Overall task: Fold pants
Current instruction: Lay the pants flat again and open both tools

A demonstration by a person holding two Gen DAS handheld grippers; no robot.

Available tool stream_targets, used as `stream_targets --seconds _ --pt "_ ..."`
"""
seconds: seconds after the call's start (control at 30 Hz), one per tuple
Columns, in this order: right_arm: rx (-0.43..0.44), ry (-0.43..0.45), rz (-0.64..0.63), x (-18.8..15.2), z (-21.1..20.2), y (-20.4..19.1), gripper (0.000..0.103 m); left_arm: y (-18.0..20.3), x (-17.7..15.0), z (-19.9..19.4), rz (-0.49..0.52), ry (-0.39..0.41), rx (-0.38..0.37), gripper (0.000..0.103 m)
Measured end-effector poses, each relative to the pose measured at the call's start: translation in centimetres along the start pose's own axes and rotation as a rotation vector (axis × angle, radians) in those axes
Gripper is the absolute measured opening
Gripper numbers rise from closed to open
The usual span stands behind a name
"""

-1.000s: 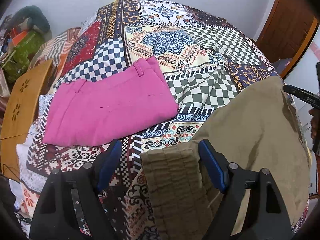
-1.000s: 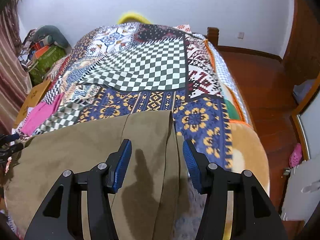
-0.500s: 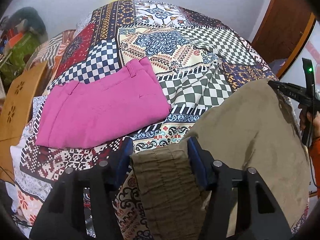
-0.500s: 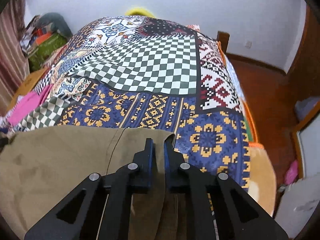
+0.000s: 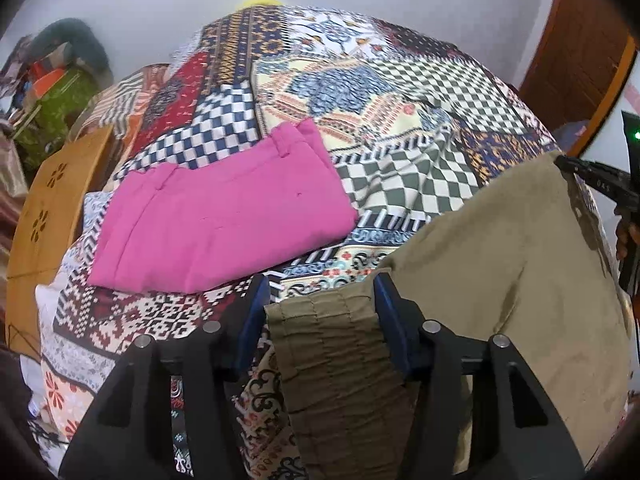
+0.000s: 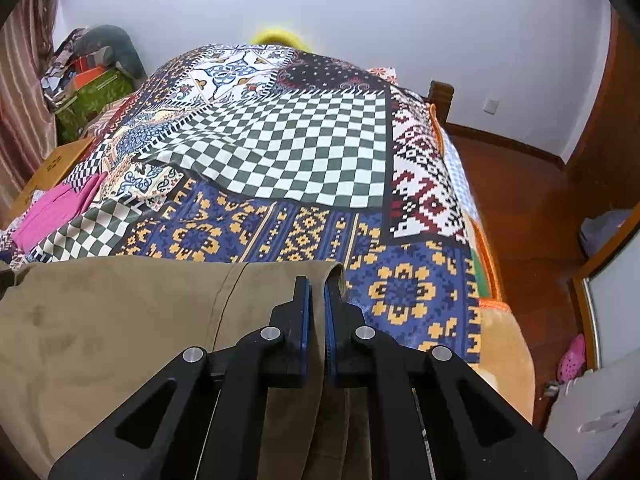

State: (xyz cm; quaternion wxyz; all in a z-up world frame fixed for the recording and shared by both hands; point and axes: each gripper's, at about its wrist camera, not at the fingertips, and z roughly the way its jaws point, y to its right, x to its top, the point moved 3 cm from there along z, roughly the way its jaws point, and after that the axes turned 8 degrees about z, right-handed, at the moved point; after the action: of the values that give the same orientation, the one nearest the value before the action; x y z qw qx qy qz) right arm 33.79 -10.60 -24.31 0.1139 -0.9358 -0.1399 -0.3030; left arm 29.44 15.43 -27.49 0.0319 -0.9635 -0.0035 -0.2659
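Observation:
Olive-brown pants (image 5: 500, 264) lie across the near edge of a patchwork-covered bed. My left gripper (image 5: 320, 300) sits around their gathered elastic waistband (image 5: 332, 344); its blue pads press both sides of the band. My right gripper (image 6: 316, 304) is shut on the hem end of the pants (image 6: 120, 320), pinching a fold of cloth between its pads. The right gripper also shows at the right edge of the left wrist view (image 5: 600, 184).
Folded pink pants (image 5: 224, 216) lie on the bed (image 6: 288, 160) to the far left, also seen in the right wrist view (image 6: 56, 208). A wooden headboard (image 5: 44, 216) stands at the left. Bags and clutter (image 6: 88, 76) sit by the wall. Wooden floor (image 6: 532, 208) lies to the right.
My right gripper has closed on the pants' hem. My left gripper's jaws have narrowed onto the waistband. Both have shifted slightly forward.

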Motion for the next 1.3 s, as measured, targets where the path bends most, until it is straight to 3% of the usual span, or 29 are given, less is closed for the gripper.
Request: stream_targets --seconds 0.3,0.37,0.43,0.5,0.83,1.0,1.3 --pt "-0.005 -0.056 0.018 0.8 1.0 -0.6 0.008 -0.4 0.5 -1.2 0.002 -0.008 0.014 0.058" --pt "0.018 -0.075 0.045 0.8 0.3 -0.4 0.017 -0.5 0.8 -2.7 0.007 0.024 0.033 0.058" --pt "0.035 -0.058 0.058 0.7 -1.2 -0.4 0.036 -0.5 1.0 -4.5 0.009 0.057 0.027 0.064" --pt "0.056 -0.037 0.046 0.4 -3.1 -0.9 0.042 -0.3 0.9 -5.8 0.003 0.077 0.006 0.068" --pt "0.134 0.025 -0.02 -3.0 -11.0 -4.6 0.042 0.9 -3.2 -11.3 -0.029 0.109 -0.036 0.069" --pt "0.16 0.054 -0.044 -5.4 -14.5 -6.7 0.048 1.5 -5.9 -14.1 -0.049 0.134 -0.044 0.077" --pt "0.209 0.041 -0.061 -9.9 -16.6 -10.2 0.05 2.7 -9.8 -16.6 -0.1 0.153 -0.087 0.077"
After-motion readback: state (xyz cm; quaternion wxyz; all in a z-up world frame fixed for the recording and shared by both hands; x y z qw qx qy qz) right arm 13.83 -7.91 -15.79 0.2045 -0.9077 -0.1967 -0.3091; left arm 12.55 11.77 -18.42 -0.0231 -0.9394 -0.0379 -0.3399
